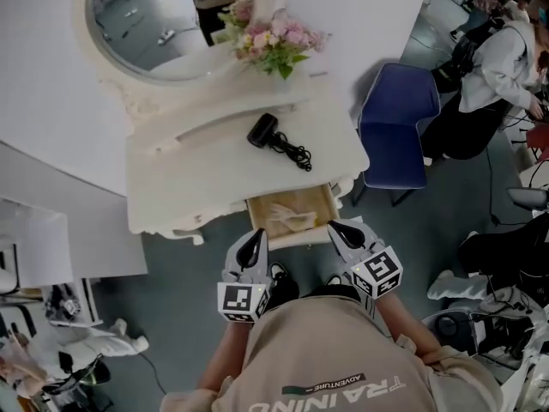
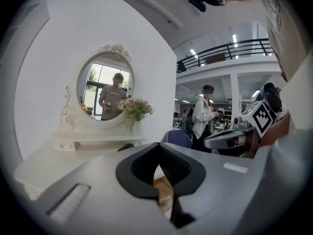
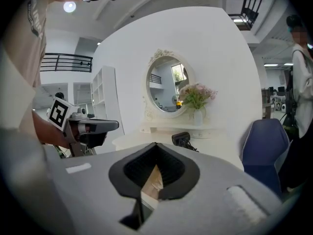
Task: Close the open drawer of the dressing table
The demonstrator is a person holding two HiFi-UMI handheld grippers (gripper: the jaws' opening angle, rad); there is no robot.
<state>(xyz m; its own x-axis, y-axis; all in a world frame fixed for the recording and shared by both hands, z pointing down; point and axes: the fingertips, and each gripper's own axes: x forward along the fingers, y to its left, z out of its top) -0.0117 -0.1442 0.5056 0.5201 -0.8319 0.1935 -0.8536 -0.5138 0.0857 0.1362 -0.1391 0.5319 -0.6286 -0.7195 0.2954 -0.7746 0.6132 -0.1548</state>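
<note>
Where the white wall curves round, a white desk [image 1: 197, 178] stands against it, and I take the wall side as 12 o'clock and the person's side as 6. At 12 o'clock on the desk rises an oval mirror [image 1: 146, 33] in a carved white frame. Just off the desk's 3 o'clock end stands a blue chair [image 1: 396, 118], near it but not touching.

The drawer [image 1: 316, 202] hangs out of the desk's front at about 5 o'clock, pulled well open, its wooden inside showing, with something pale lying in it that I cannot make out. A bunch of pink and cream flowers [image 1: 273, 39] sits at 1 o'clock, beside the mirror's frame.

The 2 grippers hover just short of the drawer's front edge. The left gripper [image 1: 254, 239] is at the drawer's 7 o'clock corner, its jaws pressed together at the tips with nothing between them. The right gripper [image 1: 338, 228] is at the 5 o'clock corner, its jaws likewise pressed together and empty. From here I cannot tell whether either tip touches the drawer.

A black hair dryer [image 1: 262, 130] lies on the desk top just past the drawer, its cord coiled toward 3 o'clock.
</note>
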